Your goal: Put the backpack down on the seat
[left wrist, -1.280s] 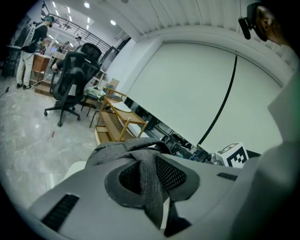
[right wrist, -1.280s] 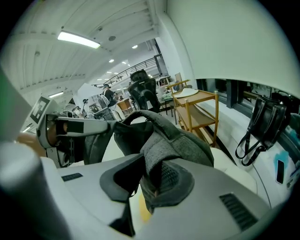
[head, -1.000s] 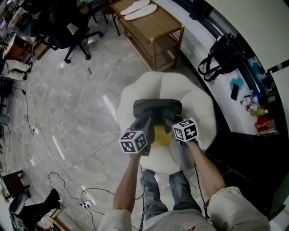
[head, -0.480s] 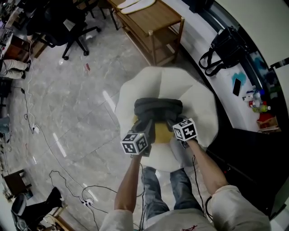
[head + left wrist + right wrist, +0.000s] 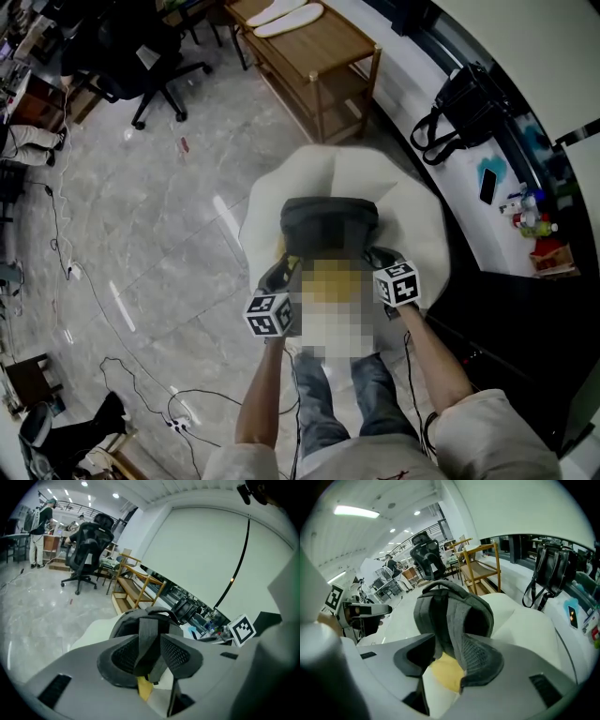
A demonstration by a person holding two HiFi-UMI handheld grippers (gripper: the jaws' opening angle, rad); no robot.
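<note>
Backpack (image 5: 330, 225) sits on the seat (image 5: 417, 220), just ahead of both grippers. Left gripper (image 5: 150, 654) and right gripper (image 5: 446, 657) have just been opening; jaws stand apart, each with a grey strap (image 5: 148, 637) between its pads, seen only in the gripper views. Head view alone shows the person's legs (image 5: 323, 403) behind both grippers. Each cube (image 5: 269, 314) carries black square markers.

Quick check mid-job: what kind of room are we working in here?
Probably an open-plan office or lab workspace: a black swivel office chair stands on a polished stone floor, a wooden shelf rack stands near the wall, and loose cables trail across the floor.
</note>
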